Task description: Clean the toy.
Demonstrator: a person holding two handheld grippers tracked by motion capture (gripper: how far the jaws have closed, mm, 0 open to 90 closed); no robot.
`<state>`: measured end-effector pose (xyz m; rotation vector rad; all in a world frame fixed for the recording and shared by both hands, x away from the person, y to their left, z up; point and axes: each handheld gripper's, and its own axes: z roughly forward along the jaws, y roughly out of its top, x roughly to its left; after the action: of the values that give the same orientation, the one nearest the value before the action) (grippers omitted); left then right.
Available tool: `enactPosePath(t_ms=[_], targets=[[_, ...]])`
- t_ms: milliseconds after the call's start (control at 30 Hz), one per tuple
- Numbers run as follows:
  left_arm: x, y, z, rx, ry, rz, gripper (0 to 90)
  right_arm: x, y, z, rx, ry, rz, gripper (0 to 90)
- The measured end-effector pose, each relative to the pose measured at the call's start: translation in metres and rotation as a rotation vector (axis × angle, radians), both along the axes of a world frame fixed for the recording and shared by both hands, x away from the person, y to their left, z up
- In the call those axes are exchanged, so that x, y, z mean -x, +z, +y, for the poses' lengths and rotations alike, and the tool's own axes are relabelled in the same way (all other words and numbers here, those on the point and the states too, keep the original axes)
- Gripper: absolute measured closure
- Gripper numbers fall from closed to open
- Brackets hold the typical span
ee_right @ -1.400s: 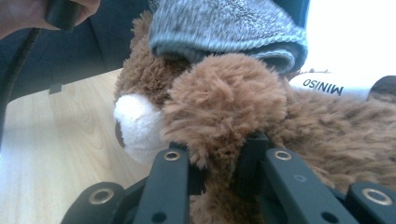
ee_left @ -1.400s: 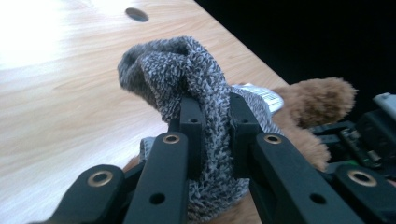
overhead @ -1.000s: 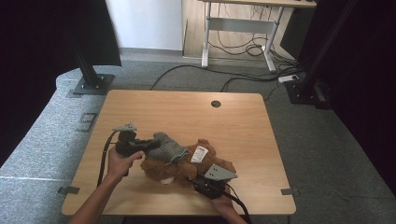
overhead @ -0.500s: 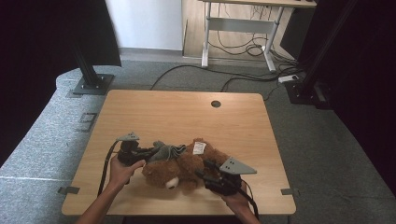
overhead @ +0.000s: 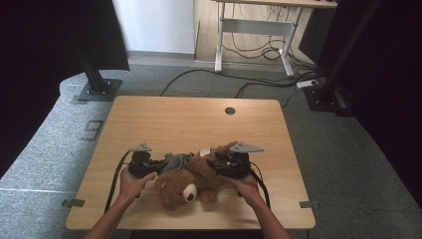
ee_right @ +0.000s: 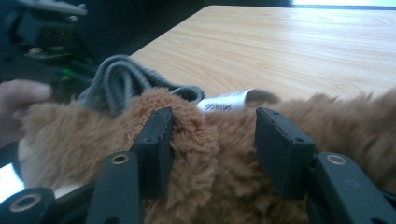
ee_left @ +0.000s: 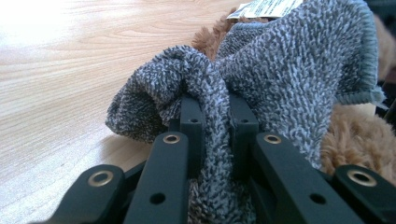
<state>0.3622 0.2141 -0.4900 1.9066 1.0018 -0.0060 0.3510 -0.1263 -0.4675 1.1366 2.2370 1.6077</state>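
1. Bear first: a brown plush teddy bear point(overhead: 191, 179) lies on its side at the near middle of the light wooden table point(overhead: 199, 119), muzzle toward the person, between the two hands. A small grey knitted garment point(overhead: 175, 160) sits bunched on the bear's far left side, touching the fur, and a white sewn-in label point(overhead: 204, 152) stands up from the bear's back.

2. Change at the right claw point(ee_right: 212, 140): its jaws have just been opening. A second ago it sat lower at the bear's right end; now it is higher and farther along the bear's back. A tuft of brown fur lies between the jaws, against the left one and clear of the right, so I judge the claw released rather than gripping.

3. The left claw point(ee_left: 215, 121) is as it was a second ago: clenched on a fold of the grey garment, in nearly the same place.

4. Meaning, as a judgement: the work looks like pulling the garment over or off the bear. The left side keeps the cloth anchored while the right side is between grips, probably seeking a fresh hold on the body.

5. Count: one bear, one garment, one label, two claws, two hands, one table with one round hole point(overhead: 229, 110) near its far edge.

6. Beyond the table: grey carpet, black stands, and a desk with loose cables underneath.
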Motion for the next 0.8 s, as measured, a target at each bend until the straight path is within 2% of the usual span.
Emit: enactPosePath(t_ms=[233,367,467,500,600,633,700,800], targets=[[0.0,0.001,-0.004,0.002,-0.003,-0.008,79.4,0.009,0.006,0.004,0.008,0.055,-0.029,42.7],[-0.001,0.002,-0.005,-0.001,-0.002,-0.009,79.4,0.012,0.006,0.019,0.031,0.115,-0.013,39.2],[0.0,0.003,-0.005,-0.003,-0.004,-0.011,79.4,0.014,0.0,0.029,0.063,0.149,0.001,39.8],[0.0,0.003,-0.005,-0.003,-0.004,-0.012,79.4,0.015,-0.002,0.032,0.076,0.156,-0.003,41.3],[-0.001,0.003,-0.004,-0.002,-0.005,-0.01,79.4,0.021,-0.007,0.038,0.113,0.191,-0.017,65.0],[-0.001,0.003,-0.004,0.0,-0.006,-0.009,79.4,0.023,-0.008,0.039,0.123,0.193,-0.018,70.3],[0.0,0.003,-0.005,0.007,-0.011,-0.007,79.3,0.026,-0.011,0.038,0.129,0.198,-0.016,76.6],[0.002,0.004,-0.007,0.018,-0.021,-0.007,79.2,0.037,-0.018,0.032,0.113,0.193,-0.038,79.3]])
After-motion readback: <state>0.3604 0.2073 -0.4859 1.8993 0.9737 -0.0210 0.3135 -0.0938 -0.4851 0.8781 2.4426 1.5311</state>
